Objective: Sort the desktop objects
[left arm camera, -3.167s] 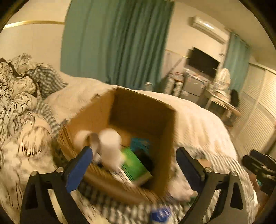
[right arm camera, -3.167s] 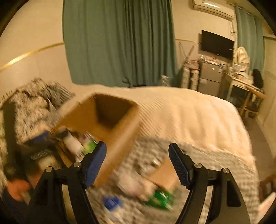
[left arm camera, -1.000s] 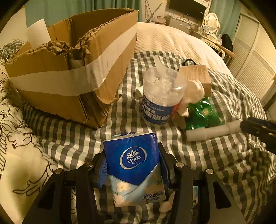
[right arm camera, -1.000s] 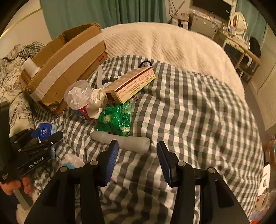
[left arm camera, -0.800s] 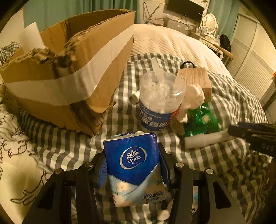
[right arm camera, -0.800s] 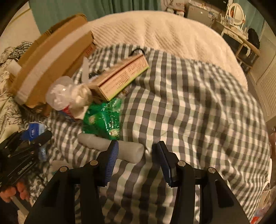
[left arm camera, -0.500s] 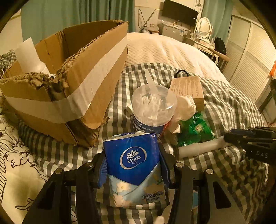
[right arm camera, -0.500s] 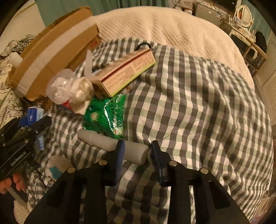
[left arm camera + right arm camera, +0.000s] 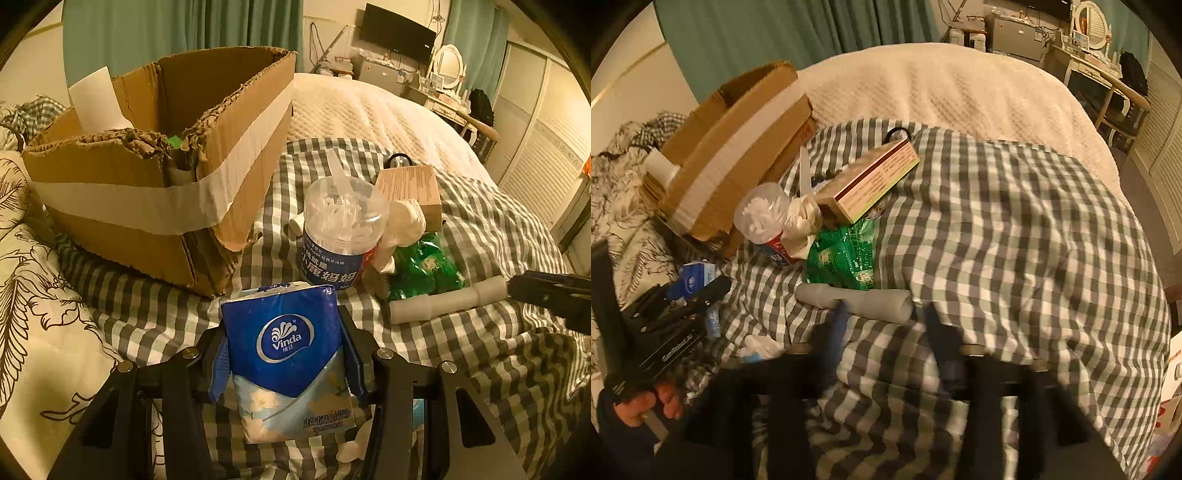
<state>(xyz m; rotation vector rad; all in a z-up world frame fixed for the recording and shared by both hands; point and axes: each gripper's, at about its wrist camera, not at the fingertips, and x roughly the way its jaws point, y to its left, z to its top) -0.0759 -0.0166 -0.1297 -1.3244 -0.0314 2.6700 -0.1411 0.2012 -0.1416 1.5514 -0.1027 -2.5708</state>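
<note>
The left gripper (image 9: pixel 283 354) pinches a blue Vinda tissue pack (image 9: pixel 286 360) above the checked blanket (image 9: pixel 480 354), near the cardboard box (image 9: pixel 155 173). The right gripper (image 9: pixel 884 319) – blurred, its 2 fingers spread – sits at a white roll (image 9: pixel 855 298) beside the green packet (image 9: pixel 844 258).

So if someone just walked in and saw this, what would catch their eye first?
Probably the blue Vinda tissue pack clamped upright in the left gripper, filling the foreground. Behind it to the left sits a torn cardboard box banded with pale tape, on the checked blanket. To the right, a clutter of items: a cotton swab tub, a green packet and a white cylinder.
</note>
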